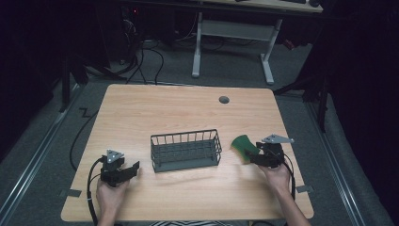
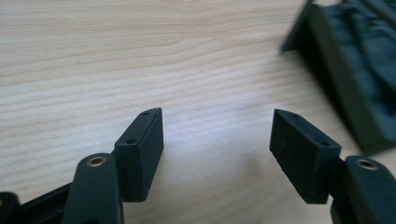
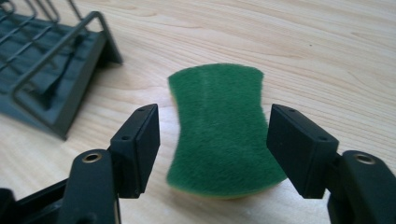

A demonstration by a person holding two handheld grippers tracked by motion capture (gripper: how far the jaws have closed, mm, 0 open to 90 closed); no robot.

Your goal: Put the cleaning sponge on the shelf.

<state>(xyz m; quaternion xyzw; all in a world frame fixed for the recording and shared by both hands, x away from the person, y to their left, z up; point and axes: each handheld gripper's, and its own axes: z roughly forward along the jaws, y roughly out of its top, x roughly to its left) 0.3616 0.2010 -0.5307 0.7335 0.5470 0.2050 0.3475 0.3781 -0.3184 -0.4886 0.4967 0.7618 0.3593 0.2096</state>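
- Right hand-held gripper (image 3: 212, 135) has its jaws spread on either side of the green sponge (image 3: 220, 133), with a gap showing at each pad, so it is released and nothing is pinched yet.
- Left hand-held gripper (image 2: 217, 140) is likewise spread wide over bare tabletop (image 2: 116, 56), holding nothing.
- From above, the sponge (image 1: 243, 145) lies at about 3 o'clock from the wire basket (image 1: 186, 150), just beside its right end.
- I judge the step in hand to be the grasp of the sponge; the next move calls for closing the jaws squarely on its narrow waist, then lifting it toward the basket.
- The sponge's yellow underside barely shows at its near edge.
- The basket's corner is blurred in the left gripper view (image 2: 345, 70), and its floor is hard to read from above.
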